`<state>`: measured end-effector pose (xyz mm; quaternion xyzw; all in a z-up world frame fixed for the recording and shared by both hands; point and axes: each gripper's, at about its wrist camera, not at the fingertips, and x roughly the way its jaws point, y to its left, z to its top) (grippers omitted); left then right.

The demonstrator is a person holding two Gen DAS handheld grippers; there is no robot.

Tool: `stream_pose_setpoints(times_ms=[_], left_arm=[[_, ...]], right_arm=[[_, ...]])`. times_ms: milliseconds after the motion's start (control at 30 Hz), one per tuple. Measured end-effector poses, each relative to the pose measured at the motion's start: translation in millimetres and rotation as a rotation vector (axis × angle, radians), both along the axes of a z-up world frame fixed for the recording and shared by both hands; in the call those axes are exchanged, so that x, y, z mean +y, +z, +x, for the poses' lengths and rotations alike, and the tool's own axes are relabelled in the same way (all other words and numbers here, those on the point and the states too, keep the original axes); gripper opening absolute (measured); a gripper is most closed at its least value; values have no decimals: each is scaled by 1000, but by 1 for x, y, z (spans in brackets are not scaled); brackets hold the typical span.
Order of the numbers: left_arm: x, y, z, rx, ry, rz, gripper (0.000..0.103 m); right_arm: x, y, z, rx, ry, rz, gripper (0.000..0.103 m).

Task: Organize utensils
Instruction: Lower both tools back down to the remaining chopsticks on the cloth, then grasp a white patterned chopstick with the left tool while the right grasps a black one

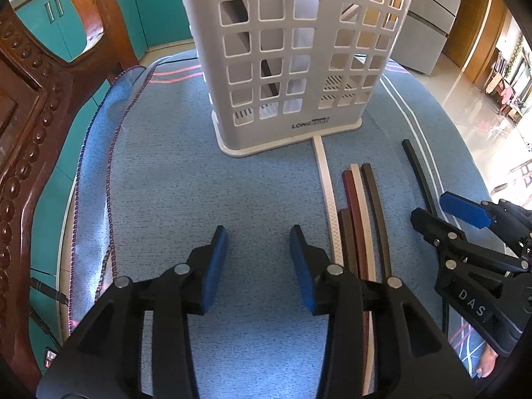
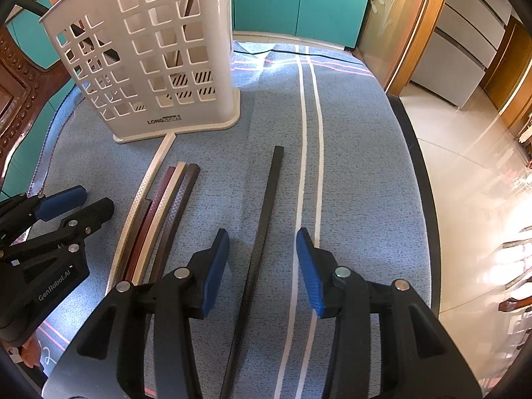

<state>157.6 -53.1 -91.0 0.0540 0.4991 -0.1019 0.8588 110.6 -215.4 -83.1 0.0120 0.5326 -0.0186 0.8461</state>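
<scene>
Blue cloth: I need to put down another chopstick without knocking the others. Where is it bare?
Bare: between the black chopstick and the bundle, and left of the white chopstick below the holder. Crowded: the bundle itself.

We see a table (image 2: 412, 153) covered by a blue cloth (image 2: 359, 166) with two white stripes. Standing on the cloth is a white slotted holder (image 2: 149, 66), our landmark. A white chopstick (image 2: 156, 163) lies with its tip touching the holder's base. Just to the right of it lies a bundle of brown, red and cream chopsticks (image 2: 169, 202). Farther right, apart from them, lies a single black chopstick (image 2: 266, 212).
</scene>
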Motion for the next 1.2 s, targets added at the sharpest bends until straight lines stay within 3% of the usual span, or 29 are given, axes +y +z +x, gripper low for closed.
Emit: stream_pose_setpoints(times_ms=[1200], left_arm=[[-4, -2, -3, 3, -3, -4, 51]], right_arm=[[-1, -2, 2, -1, -3, -3, 49]])
